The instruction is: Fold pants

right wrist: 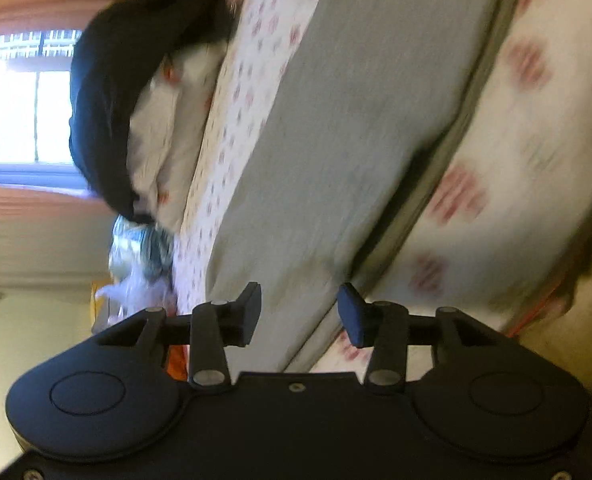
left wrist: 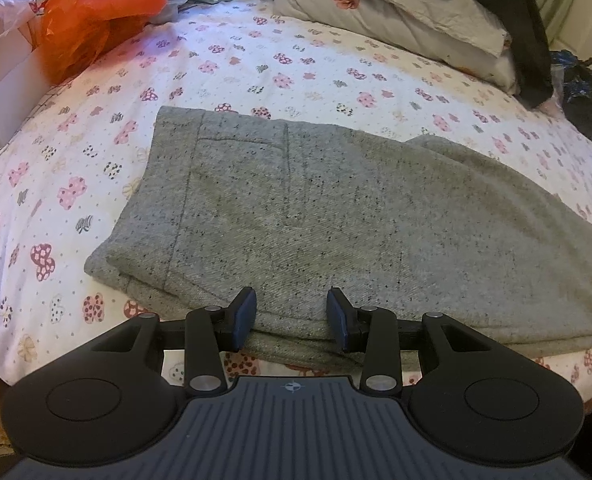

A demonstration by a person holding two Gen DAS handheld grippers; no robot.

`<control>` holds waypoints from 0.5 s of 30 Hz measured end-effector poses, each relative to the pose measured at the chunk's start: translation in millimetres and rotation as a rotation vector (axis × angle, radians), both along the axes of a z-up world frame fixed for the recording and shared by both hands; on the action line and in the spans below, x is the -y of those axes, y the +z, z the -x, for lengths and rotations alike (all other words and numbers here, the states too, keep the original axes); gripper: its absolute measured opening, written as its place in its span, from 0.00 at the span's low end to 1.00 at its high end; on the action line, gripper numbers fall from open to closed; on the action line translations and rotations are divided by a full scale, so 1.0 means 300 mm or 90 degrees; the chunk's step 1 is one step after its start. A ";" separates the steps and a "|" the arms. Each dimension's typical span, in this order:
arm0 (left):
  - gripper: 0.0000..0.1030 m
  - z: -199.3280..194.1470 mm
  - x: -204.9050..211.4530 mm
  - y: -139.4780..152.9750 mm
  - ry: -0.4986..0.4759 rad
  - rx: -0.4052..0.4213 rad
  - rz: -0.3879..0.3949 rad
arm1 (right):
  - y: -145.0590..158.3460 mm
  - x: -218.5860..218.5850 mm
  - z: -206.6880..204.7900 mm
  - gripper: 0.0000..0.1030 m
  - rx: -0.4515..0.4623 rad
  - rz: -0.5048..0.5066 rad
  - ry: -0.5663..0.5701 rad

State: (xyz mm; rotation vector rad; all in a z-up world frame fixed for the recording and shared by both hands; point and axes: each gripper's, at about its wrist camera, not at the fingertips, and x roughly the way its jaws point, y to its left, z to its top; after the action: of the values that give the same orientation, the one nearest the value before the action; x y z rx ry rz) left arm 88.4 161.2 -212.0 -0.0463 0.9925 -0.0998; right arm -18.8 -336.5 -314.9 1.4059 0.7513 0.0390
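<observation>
The grey speckled sweatpants (left wrist: 315, 216) lie folded double on the bed (left wrist: 224, 64), long axis running from centre frame toward the right edge, waistband end at left. The near folded edge sits directly beneath the left tool (left wrist: 292, 314), jaws parted and gripping nothing. The right tool (right wrist: 299, 312), jaws also apart and empty, views the pants (right wrist: 335, 120) edge-on, blurred. Fabric: thick, soft knit, stitched pocket outline. An orange plastic bag (left wrist: 104, 12) lies upper left.

Orange plastic bag (left wrist: 104, 12), pillow (left wrist: 395, 12), floral bedsheet (left wrist: 256, 68), bright window (right wrist: 20, 116)
</observation>
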 end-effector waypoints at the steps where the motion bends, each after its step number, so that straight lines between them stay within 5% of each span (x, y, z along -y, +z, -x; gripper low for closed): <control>1: 0.37 0.000 0.001 0.000 0.000 0.001 0.000 | -0.005 -0.022 -0.013 0.52 0.002 -0.001 0.001; 11: 0.37 -0.012 -0.009 -0.008 0.009 0.004 0.015 | -0.073 -0.139 -0.058 0.46 -0.025 -0.074 -0.008; 12: 0.37 -0.011 -0.008 -0.010 0.009 0.003 0.014 | -0.073 -0.152 -0.068 0.38 -0.023 -0.073 -0.004; 13: 0.37 -0.010 -0.007 -0.010 0.008 0.004 0.013 | -0.068 -0.165 -0.076 0.09 -0.024 -0.058 0.003; 15: 0.37 -0.008 -0.007 -0.007 0.003 0.005 0.014 | -0.057 -0.187 -0.079 0.10 -0.035 -0.022 0.021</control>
State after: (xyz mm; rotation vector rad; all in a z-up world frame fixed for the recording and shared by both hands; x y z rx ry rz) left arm 90.9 163.3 -214.1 -0.0693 0.9837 -0.1064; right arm 5.0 -280.4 -331.9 1.4326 0.8228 0.0392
